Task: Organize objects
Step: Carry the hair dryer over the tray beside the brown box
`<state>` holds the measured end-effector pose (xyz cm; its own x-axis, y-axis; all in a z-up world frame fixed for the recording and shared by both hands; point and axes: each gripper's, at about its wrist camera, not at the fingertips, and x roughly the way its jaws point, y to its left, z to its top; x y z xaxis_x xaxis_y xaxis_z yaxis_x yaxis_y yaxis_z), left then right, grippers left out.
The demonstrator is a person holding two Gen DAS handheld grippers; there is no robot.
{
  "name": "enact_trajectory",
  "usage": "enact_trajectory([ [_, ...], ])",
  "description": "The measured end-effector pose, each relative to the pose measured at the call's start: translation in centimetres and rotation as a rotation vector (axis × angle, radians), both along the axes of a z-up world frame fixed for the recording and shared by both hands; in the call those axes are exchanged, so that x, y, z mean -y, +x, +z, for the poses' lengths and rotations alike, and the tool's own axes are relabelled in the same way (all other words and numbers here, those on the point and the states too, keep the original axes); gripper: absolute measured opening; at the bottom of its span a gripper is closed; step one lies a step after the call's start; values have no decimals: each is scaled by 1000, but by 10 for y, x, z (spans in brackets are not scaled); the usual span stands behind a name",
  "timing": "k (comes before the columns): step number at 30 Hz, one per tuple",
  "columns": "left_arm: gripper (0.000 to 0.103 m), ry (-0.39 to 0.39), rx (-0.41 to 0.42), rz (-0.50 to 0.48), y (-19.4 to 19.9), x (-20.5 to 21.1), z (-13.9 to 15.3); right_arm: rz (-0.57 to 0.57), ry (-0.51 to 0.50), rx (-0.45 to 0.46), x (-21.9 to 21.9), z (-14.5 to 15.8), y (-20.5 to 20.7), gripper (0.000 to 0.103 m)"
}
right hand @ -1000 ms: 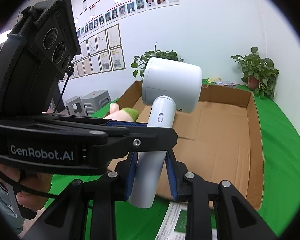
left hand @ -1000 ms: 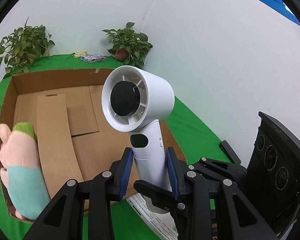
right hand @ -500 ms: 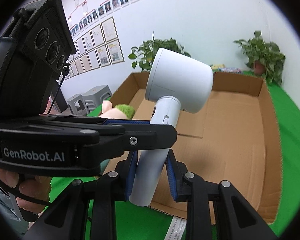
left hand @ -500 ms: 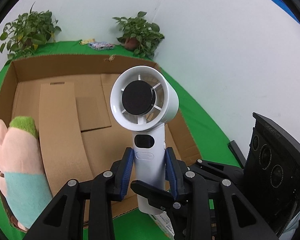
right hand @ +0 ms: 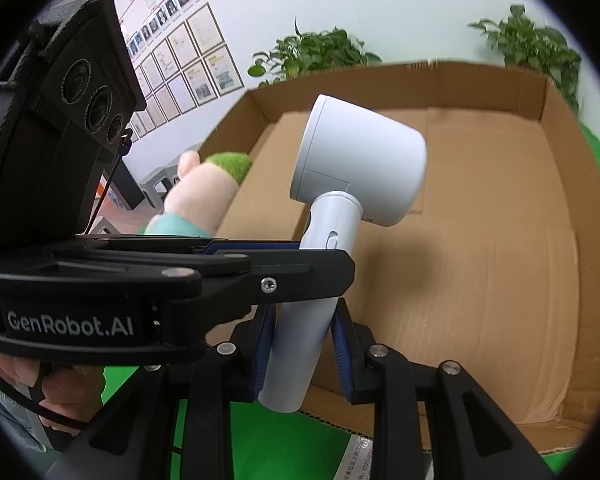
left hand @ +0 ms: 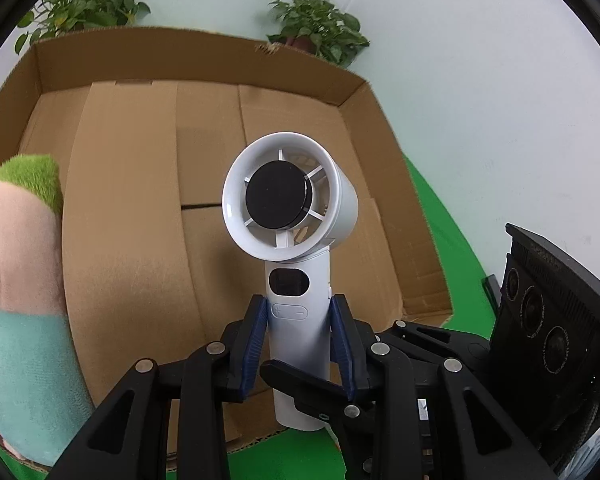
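A white handheld fan (left hand: 290,216) with a black hub is held upright by its handle over the open cardboard box (left hand: 140,240). My left gripper (left hand: 300,332) is shut on the handle. My right gripper (right hand: 302,344) is also shut on the same handle, lower down; the fan (right hand: 360,168) shows from the side there. A pink plush toy (left hand: 16,264) with a green top and teal band lies in the box at its left side; it also shows in the right wrist view (right hand: 204,196).
The box (right hand: 480,260) sits on a green cloth (left hand: 452,248). Potted plants (left hand: 316,28) stand behind it by the white wall. A printed paper (right hand: 364,456) lies on the cloth in front of the box. Framed papers (right hand: 188,76) hang on the left wall.
Both grippers have carried the fan forward and down, from in front of the box to above its floor. The box and plush now fill more of each view.
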<state>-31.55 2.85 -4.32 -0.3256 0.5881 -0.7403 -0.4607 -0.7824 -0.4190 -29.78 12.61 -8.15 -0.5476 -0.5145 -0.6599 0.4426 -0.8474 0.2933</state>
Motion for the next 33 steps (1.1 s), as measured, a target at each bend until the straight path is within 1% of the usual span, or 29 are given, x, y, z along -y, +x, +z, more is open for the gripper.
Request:
enact_trajectory([
  [4, 29, -1, 26, 21, -5, 1, -13, 7, -6, 47, -3, -11, -6, 27],
  [9, 29, -2, 36, 36, -9, 3, -19, 15, -5, 58, -3, -15, -8, 27],
  [14, 29, 6, 68, 57, -15, 6, -28, 20, -4, 87, -1, -22, -14, 26],
  [23, 29, 6, 77, 65, -17, 3, -33, 6, 9, 118, -2, -27, -17, 26],
  [27, 29, -10, 77, 68, -17, 2, -33, 2, 0, 129, -3, -29, -18, 25],
  [33, 29, -13, 84, 68, -17, 1, -33, 6, -15, 133, -6, -31, -16, 25],
])
